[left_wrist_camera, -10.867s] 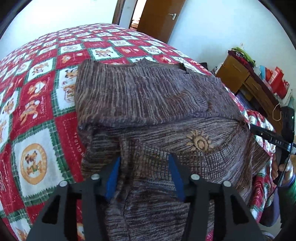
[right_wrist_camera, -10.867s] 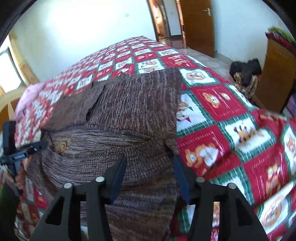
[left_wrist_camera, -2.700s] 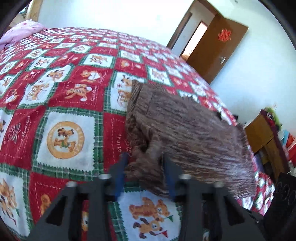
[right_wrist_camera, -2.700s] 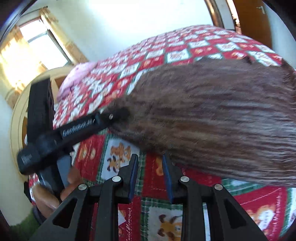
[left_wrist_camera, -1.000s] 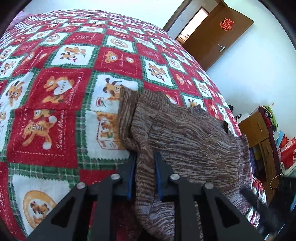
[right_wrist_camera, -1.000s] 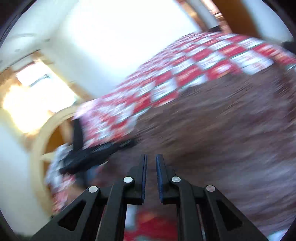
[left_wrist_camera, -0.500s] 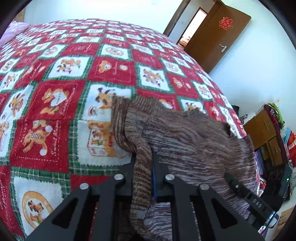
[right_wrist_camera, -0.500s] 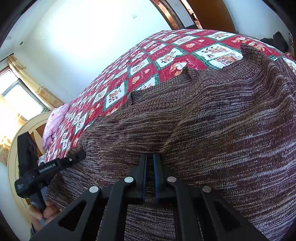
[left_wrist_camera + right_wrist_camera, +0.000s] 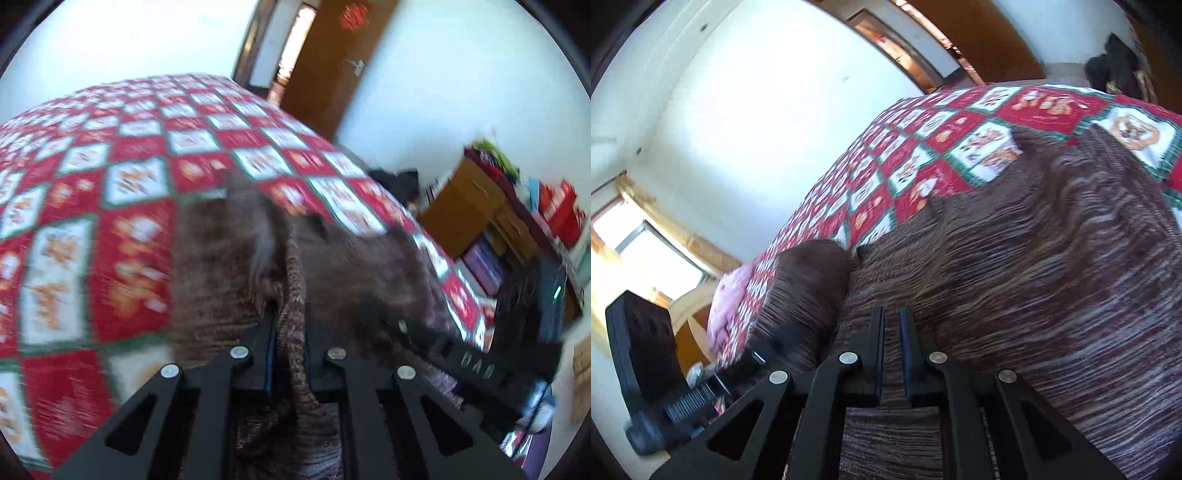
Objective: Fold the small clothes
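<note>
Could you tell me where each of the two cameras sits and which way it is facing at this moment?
Left wrist: on the left gripper, looking down along its fingers, shut on a fold of the brown sweater, across the quilt toward the door; the right gripper shows.
Right wrist: on the right gripper, fingers shut on the brown sweater, facing the window; the left gripper shows.
Shared: sweater, quilt, each other's gripper.

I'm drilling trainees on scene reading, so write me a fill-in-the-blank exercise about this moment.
1. Both grippers are shut on the brown knitted ____.
2. The left gripper pinches a fold of knit between its ____ pads.
3. The garment lies on a bedspread checked in red, white and ____.
4. Beyond the bed stands a wooden ____, open.

Missing words: sweater; blue; green; door
</note>
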`<action>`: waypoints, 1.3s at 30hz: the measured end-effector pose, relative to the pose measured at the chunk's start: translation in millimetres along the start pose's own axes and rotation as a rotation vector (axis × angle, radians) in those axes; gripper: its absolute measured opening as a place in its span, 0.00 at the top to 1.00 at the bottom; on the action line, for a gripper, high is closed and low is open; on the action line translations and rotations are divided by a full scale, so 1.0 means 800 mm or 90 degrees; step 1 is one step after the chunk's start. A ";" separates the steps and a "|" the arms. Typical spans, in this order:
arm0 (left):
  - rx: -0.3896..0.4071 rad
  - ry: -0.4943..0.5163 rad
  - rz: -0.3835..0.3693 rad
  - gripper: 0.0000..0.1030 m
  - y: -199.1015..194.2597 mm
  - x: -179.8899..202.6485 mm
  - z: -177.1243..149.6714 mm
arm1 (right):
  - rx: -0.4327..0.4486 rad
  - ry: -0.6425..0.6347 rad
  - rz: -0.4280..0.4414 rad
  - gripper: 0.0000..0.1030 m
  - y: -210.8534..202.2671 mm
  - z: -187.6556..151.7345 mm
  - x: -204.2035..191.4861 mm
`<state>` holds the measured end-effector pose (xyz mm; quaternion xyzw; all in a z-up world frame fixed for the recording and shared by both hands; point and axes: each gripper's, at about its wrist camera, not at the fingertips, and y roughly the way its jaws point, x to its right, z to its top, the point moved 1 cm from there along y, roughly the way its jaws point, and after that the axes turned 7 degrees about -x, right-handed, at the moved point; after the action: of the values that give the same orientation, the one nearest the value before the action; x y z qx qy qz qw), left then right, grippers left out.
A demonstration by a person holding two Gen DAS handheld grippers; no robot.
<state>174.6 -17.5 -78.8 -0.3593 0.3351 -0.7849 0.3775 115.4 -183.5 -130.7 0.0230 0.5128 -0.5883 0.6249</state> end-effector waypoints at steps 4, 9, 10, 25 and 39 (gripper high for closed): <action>0.002 0.023 0.044 0.89 0.022 0.016 -0.014 | 0.004 0.032 0.012 0.92 -0.007 0.005 0.012; -0.003 0.011 0.021 0.86 0.012 0.007 -0.010 | -0.008 0.060 0.067 0.92 -0.005 0.006 0.017; 0.001 0.022 0.018 0.82 0.007 0.008 -0.012 | -0.007 0.060 0.085 0.92 -0.005 0.007 0.015; 0.089 -0.005 0.022 0.38 -0.113 -0.099 -0.076 | -0.055 0.042 0.148 0.44 0.016 -0.001 -0.012; 0.046 -0.087 -0.002 0.38 -0.076 -0.148 -0.091 | -0.090 -0.089 0.034 0.84 0.057 -0.014 -0.055</action>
<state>148.1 129.3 -104.6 -0.3987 0.2797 -0.7706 0.4111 153.0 -131.1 -132.8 -0.0481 0.5074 -0.5338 0.6747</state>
